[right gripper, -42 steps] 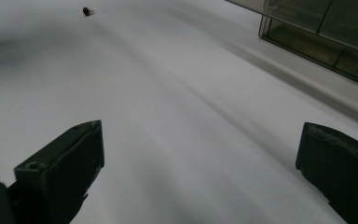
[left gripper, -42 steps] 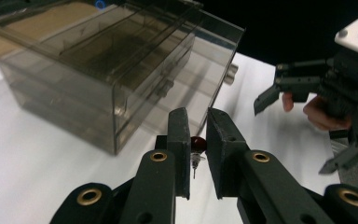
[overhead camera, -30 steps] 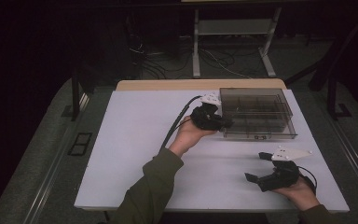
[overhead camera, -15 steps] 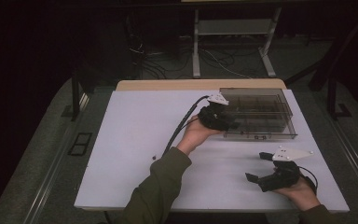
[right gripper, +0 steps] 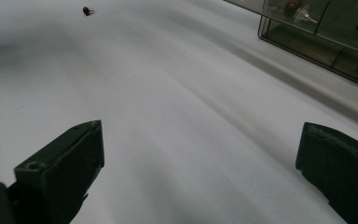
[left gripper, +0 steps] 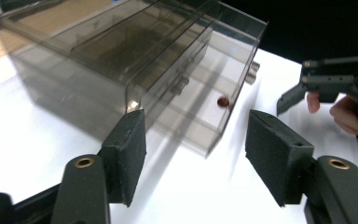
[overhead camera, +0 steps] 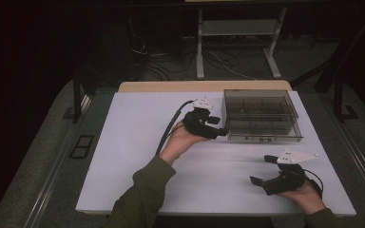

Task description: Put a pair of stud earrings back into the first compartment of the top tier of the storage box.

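A smoky clear drawer box (overhead camera: 261, 114) stands at the table's back right, and its low drawer (left gripper: 200, 116) is slid out with a small red-brown bead (left gripper: 223, 101) inside. My left gripper (overhead camera: 218, 126) sits by the box's front left corner. Its jaws have just been opening and stand open (left gripper: 193, 140), with nothing pressed between the pads. Near the front right edge my right gripper (overhead camera: 262, 169) rests open (right gripper: 200, 135) over bare table. A tiny brown piece (right gripper: 87, 10) lies far ahead of it on the white surface.
The white table top (overhead camera: 138, 156) runs wide on the left and in the middle. Small parts show through the box's compartments (right gripper: 303, 11). Beyond the table's far edge are a metal stand (overhead camera: 237, 42) and cables on a dark floor.
The left gripper has pulled back a little from the box's front left corner, toward the person, and its jaws have spread apart. The right gripper has stayed where it was.
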Demonstrator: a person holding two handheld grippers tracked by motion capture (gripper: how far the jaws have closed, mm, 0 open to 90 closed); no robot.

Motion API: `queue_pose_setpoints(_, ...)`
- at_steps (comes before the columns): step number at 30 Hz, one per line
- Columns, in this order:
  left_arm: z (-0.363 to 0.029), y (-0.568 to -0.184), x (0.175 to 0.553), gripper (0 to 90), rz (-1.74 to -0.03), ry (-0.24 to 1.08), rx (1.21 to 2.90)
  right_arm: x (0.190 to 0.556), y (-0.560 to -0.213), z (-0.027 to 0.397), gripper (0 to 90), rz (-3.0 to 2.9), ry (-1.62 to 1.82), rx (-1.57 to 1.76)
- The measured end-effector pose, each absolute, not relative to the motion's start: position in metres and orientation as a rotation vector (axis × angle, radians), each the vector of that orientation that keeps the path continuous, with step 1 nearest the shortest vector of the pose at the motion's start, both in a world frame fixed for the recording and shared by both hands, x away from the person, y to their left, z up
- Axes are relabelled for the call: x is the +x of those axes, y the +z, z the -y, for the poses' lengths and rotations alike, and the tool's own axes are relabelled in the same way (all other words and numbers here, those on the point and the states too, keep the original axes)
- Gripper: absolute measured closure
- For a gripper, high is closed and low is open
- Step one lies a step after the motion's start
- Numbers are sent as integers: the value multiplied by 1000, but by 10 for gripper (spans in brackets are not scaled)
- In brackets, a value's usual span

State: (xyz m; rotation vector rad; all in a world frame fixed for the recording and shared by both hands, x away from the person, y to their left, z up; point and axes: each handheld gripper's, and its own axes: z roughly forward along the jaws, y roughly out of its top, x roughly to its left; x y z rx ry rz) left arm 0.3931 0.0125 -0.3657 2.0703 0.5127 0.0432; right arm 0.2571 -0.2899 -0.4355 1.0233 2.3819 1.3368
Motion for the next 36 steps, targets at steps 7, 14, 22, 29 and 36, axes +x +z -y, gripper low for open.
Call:
queue_pose_setpoints(7, -44, -372, 380, 292, -563, 94, 2075, 257, -436, 290, 5, -2383, 1333, 1024)
queue_pose_setpoints(14, -74, -379, 367, 267, -608, 151, 2076, 258, -436, 290, 5, -2381, 1331, 1031)
queue_pose_setpoints(22, -106, -391, 352, 262, -661, 215, 2065, 258, -437, 289, 5, -2381, 1328, 1034)
queue_pose_setpoints(29, -133, -398, 335, 252, -701, 259, 2069, 258, -437, 289, 5, -2381, 1328, 1033)
queue_pose_setpoints(36, -161, -409, 322, 279, -765, 279, 2068, 258, -437, 289, 5, -2379, 1327, 1031)
